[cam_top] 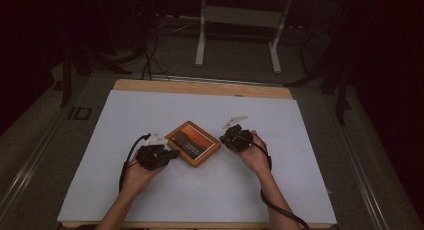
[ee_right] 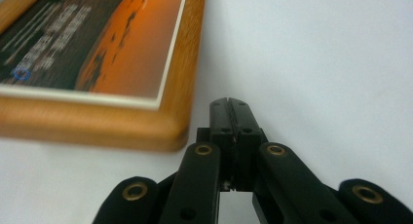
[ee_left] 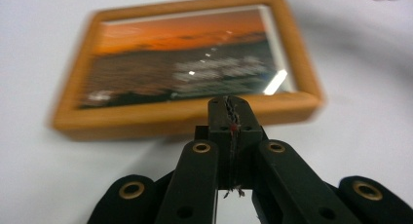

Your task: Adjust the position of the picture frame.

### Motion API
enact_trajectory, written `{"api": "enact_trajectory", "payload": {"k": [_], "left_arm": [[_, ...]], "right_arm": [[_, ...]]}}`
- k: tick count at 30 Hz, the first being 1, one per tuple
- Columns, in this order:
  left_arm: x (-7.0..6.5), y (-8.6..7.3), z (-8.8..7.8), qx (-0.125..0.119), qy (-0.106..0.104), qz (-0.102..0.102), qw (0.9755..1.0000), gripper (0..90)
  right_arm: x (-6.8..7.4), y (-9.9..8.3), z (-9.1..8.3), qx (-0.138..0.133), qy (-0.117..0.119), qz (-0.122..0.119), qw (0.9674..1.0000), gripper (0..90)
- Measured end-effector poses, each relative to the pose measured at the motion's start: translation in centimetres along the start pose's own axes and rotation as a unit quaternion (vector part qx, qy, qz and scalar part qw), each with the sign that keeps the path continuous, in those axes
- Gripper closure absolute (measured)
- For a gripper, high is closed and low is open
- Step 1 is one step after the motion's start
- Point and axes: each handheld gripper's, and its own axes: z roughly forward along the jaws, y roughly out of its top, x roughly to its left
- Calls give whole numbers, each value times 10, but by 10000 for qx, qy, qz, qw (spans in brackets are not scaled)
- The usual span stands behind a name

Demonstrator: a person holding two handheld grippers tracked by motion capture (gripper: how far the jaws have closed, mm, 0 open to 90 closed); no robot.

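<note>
Flat on the white table (cam_top: 150,200), near the middle: a picture frame (cam_top: 193,143) of light wood, turned like a diamond. Inside, an orange sky over dark water, with rows of white writing, too blurry to read.

Left gripper (cam_top: 172,153) low beside the frame's left corner, held in the left hand (cam_top: 137,172), forearm coming up from the bottom edge. Jaws pressed together, nothing between them. In the left gripper view, closed tips (ee_left: 229,107) right at the frame's near wooden edge (ee_left: 185,121); touching or not, hard to tell.

Right gripper (cam_top: 223,137) near the frame's right corner, held in the right hand (cam_top: 255,155), wrist bent inward. Jaws also closed tight and empty. In the right gripper view, tips (ee_right: 230,106) just beside a rounded frame corner (ee_right: 165,131), a little apart from it.
</note>
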Motion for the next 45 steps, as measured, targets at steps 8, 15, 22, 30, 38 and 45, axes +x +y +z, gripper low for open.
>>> {"api": "enact_trajectory", "payload": {"k": [8, 15, 22, 30, 38, 45], "left_arm": [[51, 10, 5, -202, 535, -723, 9957, 897], [78, 14, 27, 33, 813, -894, 9927, 898], [88, 10, 49, 352, 794, -907, 9921, 898], [88, 5, 51, 455, 551, -762, 9945, 900], [62, -6, 38, 660, 309, -483, 9962, 900], [32, -21, 27, 732, -301, -290, 9964, 900]], "right_arm": [[12, -15, -10, -1, -18, 42, 10000, 899], [25, -20, -14, 49, -59, -38, 10000, 899], [35, -20, -16, -22, 107, -135, 9998, 899], [35, -18, -17, -75, 106, -129, 9998, 899], [22, -19, -18, -31, -166, 64, 9998, 900], [7, -18, -18, 19, -431, 321, 9986, 900]]}}
